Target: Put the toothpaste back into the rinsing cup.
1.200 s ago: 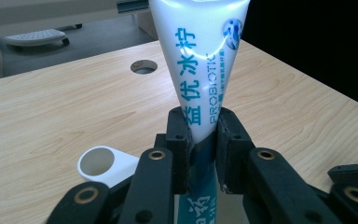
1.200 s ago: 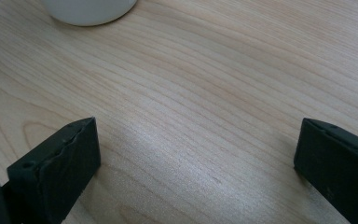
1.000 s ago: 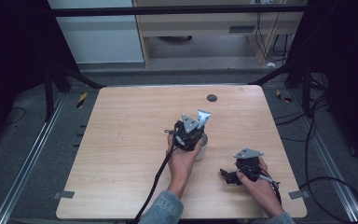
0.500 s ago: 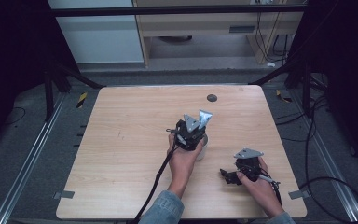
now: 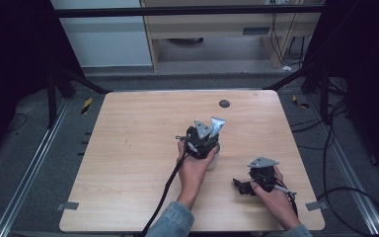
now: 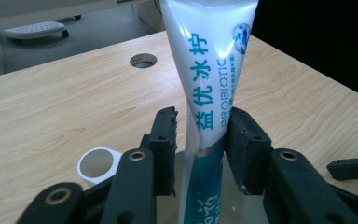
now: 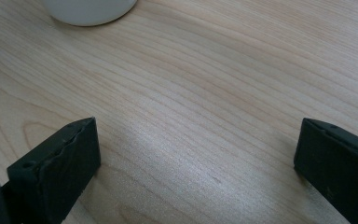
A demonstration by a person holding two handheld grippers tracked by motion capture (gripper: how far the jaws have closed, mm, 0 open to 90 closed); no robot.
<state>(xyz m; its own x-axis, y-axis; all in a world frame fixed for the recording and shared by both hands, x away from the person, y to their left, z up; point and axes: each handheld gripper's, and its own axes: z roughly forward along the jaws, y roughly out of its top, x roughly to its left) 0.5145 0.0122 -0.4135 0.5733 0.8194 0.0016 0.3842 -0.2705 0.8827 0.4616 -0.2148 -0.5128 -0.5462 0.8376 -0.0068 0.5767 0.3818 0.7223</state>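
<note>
Left gripper view, nearest item: left gripper (image 6: 200,140), jaws pinching a white and teal toothpaste tube (image 6: 209,70) held upright, its lower end inside a white cup (image 6: 98,163) on the desk (image 6: 51,107); insertion judged nearly complete, with release of the tube left to do. Right gripper view: right gripper (image 7: 196,163), jaws spread wide and holding nothing, low over bare wood with the cup's base beyond it. Farther back: a round hole (image 6: 143,60) in the desk.

tube (image 6: 213,70) printed "益优冰柠", "PROBIOTIC"
</note>
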